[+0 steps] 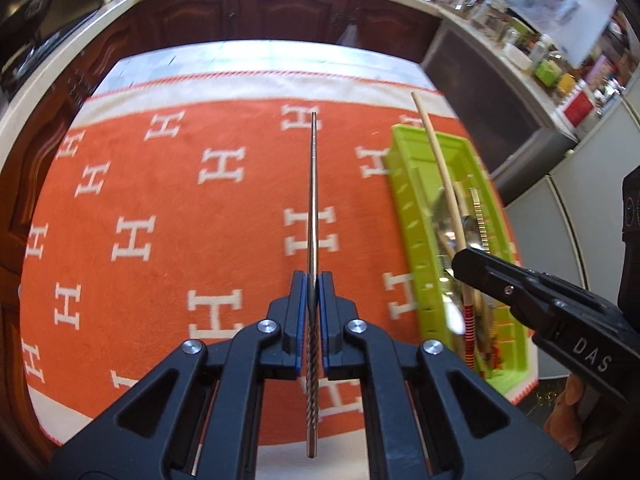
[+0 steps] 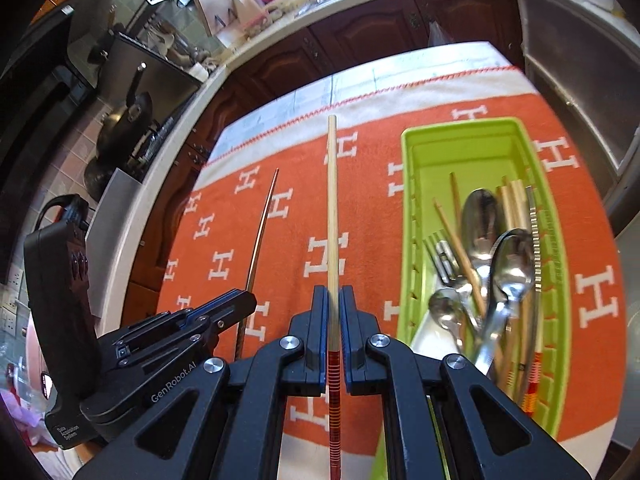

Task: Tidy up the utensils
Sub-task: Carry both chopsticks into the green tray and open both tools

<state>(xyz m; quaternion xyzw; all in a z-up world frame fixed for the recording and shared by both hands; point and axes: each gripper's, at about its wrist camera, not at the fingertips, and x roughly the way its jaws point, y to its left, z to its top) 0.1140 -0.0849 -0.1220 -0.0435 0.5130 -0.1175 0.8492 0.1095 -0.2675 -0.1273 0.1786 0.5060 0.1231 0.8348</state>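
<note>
My left gripper (image 1: 313, 280) is shut on a metal chopstick (image 1: 314, 200) that points straight ahead above the orange cloth. It also shows in the right wrist view (image 2: 262, 236), at the left. My right gripper (image 2: 333, 294) is shut on a wooden chopstick (image 2: 332, 208) with a red-banded end, held above the cloth left of the green tray (image 2: 412, 216). In the left wrist view the wooden chopstick (image 1: 436, 160) crosses above the green tray (image 1: 404, 184). The tray holds spoons (image 2: 480, 220), a fork (image 2: 440, 256) and several chopsticks (image 2: 460, 248).
An orange cloth with white H letters (image 1: 160, 200) covers the table. Dark wooden cabinets (image 1: 260, 12) and a pale counter edge (image 2: 360, 4) ring the far side. A pan (image 2: 124, 120) sits on the stove at the left.
</note>
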